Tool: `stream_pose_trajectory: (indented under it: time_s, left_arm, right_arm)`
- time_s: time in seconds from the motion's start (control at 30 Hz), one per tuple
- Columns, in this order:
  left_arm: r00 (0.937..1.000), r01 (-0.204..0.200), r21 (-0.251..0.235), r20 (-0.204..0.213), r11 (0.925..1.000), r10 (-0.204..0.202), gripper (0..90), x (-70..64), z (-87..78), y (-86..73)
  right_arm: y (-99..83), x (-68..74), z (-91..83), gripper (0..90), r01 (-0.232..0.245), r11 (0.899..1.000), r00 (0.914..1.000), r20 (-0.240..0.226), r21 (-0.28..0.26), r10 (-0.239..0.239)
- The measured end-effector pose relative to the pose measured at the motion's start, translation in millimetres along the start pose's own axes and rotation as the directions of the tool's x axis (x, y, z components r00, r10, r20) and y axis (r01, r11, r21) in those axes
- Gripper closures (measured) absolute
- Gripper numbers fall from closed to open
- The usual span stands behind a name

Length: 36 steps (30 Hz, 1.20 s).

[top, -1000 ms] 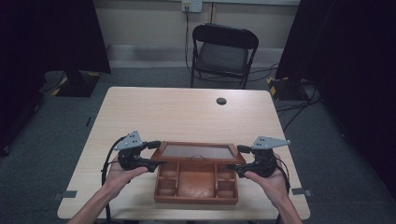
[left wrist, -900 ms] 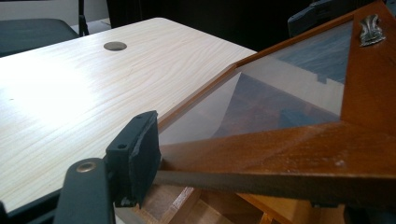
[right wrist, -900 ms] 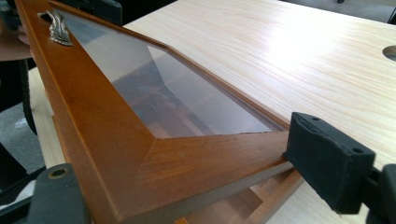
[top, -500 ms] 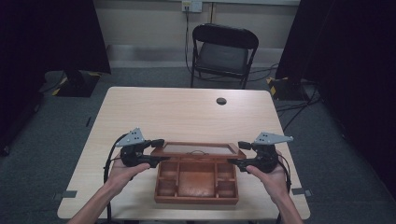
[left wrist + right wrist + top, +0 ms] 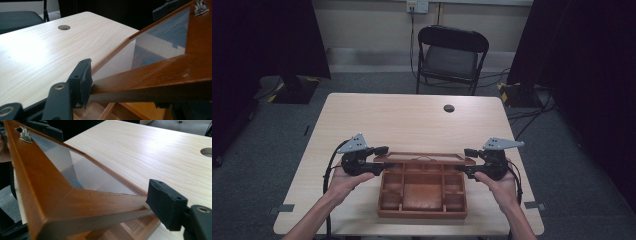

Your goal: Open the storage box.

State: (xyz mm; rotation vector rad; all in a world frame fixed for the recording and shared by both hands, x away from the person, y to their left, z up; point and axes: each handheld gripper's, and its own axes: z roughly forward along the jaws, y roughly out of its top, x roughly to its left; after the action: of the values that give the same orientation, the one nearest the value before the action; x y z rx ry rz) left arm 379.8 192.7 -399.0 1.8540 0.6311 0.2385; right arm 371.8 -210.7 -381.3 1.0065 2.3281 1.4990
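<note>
Pale wood-grain covers the bench point(image 5: 412, 120), which stands on grey carpet in a dim room, and the landmark for everything is the wooden compartment box point(image 5: 422, 192) at the bench's near edge, in front of the person. Its base sits flat, with open dividers showing. Hinged along the box's far side, the glass-paned lid point(image 5: 424, 158) is raised partway, neither shut nor fully back.

At the box's left end, the left gripper point(image 5: 379, 161) has its fingers point(image 5: 81, 80) narrowed onto the lid's wooden frame corner; at the right end, the right gripper point(image 5: 468, 162) does the same, one of its fingers point(image 5: 166, 203) pressed against the frame edge. The lower finger of each pair is hidden under the frame, so the grip looks firm but shallow.

That shallow hold is the main risk, as I judge it. If either hand swings faster than the other, the frame could twist on its hinges or slide out from between the fingers, and the lid would drop onto the dividers, hard on the glass. Pulling toward the person instead of following the hinge arc could drag the whole box off the near edge.

Beyond the box lies a round cable hole point(image 5: 449, 108), and farther off a black folding chair point(image 5: 451, 57) stands by the wall.
</note>
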Motion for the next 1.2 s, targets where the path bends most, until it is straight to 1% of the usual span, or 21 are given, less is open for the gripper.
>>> stream_pose_trajectory:
  time_s: [0.07, 0.13, 0.17, 0.2, 0.27, 0.3, 0.33, 0.37, 0.4, 0.53, 0.57, 0.63, 0.67, 0.77, 0.8, 0.83, 0.87, 1.07, 1.2]
  left_arm:
    - [1.0, -0.005, -0.001, -0.003, 1.0, 0.005, 43.4, 0.8, -0.6, 1.3]
    - [1.0, 0.003, -0.011, 0.001, 0.9999, -0.003, 43.7, 2.1, -0.2, 1.3]
    - [1.0, -0.004, -0.007, 0.003, 1.0, 0.004, 43.7, 3.4, -0.5, 1.5]
    - [0.9999, 0.008, -0.012, 0.008, 0.9999, -0.008, 43.7, 3.9, -0.1, 1.4]
    - [0.9998, 0.014, -0.012, 0.011, 0.9998, -0.013, 43.6, 5.0, -0.1, 1.6]
    - [0.9996, 0.023, -0.016, 0.014, 0.9996, -0.023, 43.4, 5.6, 0.4, 1.7]
    - [0.9997, 0.02, -0.017, 0.015, 0.9996, -0.02, 43.0, 6.6, 0.7, 1.8]
    - [0.9994, 0.029, -0.016, 0.02, 0.9994, -0.029, 43.0, 7.5, 0.9, 2.2]
    - [0.9995, 0.026, -0.008, 0.02, 0.9996, -0.026, 43.1, 8.6, 0.9, 3.3]
    - [0.9994, 0.026, -0.007, 0.025, 0.9996, -0.025, 44.6, 11.6, 1.8, 6.7]
    - [0.999, 0.035, -0.008, 0.027, 0.9993, -0.035, 44.8, 11.8, 2.3, 7.2]
    - [0.9994, 0.025, -0.004, 0.023, 0.9997, -0.025, 45.5, 14.0, 2.2, 8.1]
    - [0.9992, 0.033, -0.011, 0.025, 0.9994, -0.033, 45.7, 14.4, 2.9, 8.3]
    - [0.9988, 0.044, -0.009, 0.02, 0.999, -0.043, 45.6, 16.7, 4.1, 8.6]
    - [0.9981, 0.055, -0.013, 0.028, 0.9984, -0.054, 45.2, 18.0, 4.9, 8.2]
    - [0.998, 0.057, -0.011, 0.027, 0.9983, -0.057, 45.0, 18.3, 5.3, 7.9]
    - [0.9984, 0.051, -0.008, 0.023, 0.9986, -0.051, 45.1, 18.8, 5.9, 7.7]
    - [0.9981, 0.06, -0.006, 0.017, 0.9982, -0.06, 45.3, 22.5, 9.0, 7.0]
    - [0.9974, 0.072, -0.017, 0.006, 0.9973, -0.072, 45.6, 25.6, 11.6, 6.6]
  right_arm:
    - [1.0, -0.6, 0.3, 30.1, -0.003, 1.0, 1.0, 0.004, -0.009, 0.003]
    - [1.5, -1.5, 0.6, 30.3, -0.006, 1.0, 1.0, 0.0, -0.015, 0.006]
    - [1.5, -2.3, 1.3, 30.2, -0.009, 1.0, 1.0, -0.002, -0.02, 0.009]
    - [1.6, -3.0, 1.9, 30.0, -0.012, 1.0, 0.9999, -0.006, -0.022, 0.011]
    - [1.7, -4.5, 3.0, 29.6, -0.017, 1.0, 0.9998, -0.01, -0.023, 0.017]
    - [1.9, -4.8, 3.1, 29.6, -0.019, 1.0, 0.9998, -0.01, -0.024, 0.019]
    - [2.1, -5.2, 3.5, 29.6, -0.021, 0.999, 0.9997, -0.01, -0.027, 0.02]
    - [2.2, -5.7, 3.8, 29.7, -0.022, 0.999, 0.9997, -0.011, -0.029, 0.022]
    - [2.5, -6.2, 4.2, 29.7, -0.026, 0.999, 0.9996, -0.011, -0.03, 0.025]
    - [3.9, -8.6, 5.5, 30.8, -0.035, 0.999, 0.9993, -0.011, -0.035, 0.034]
    - [4.4, -9.2, 5.7, 31.2, -0.034, 0.999, 0.9994, -0.011, -0.037, 0.033]
    - [6.1, -9.9, 6.3, 32.3, -0.034, 0.999, 0.9993, -0.014, -0.04, 0.033]
    - [6.8, -10.4, 6.8, 33.6, -0.03, 0.999, 0.9995, -0.014, -0.043, 0.03]
    - [8.2, -11.1, 8.7, 36.0, -0.03, 0.998, 0.9994, -0.019, -0.048, 0.029]
    - [8.5, -11.5, 9.6, 36.5, -0.03, 0.998, 0.9994, -0.019, -0.047, 0.029]
    - [8.6, -11.9, 10.8, 36.9, -0.03, 0.998, 0.9994, -0.02, -0.048, 0.029]
    - [8.6, -12.2, 11.8, 37.1, -0.028, 0.998, 0.9994, -0.021, -0.047, 0.027]
    - [10.3, -15.0, 14.6, 37.8, -0.027, 0.999, 0.9994, -0.022, -0.044, 0.026]
    - [12.9, -17.4, 15.7, 38.4, -0.033, 0.998, 0.9992, -0.023, -0.045, 0.032]
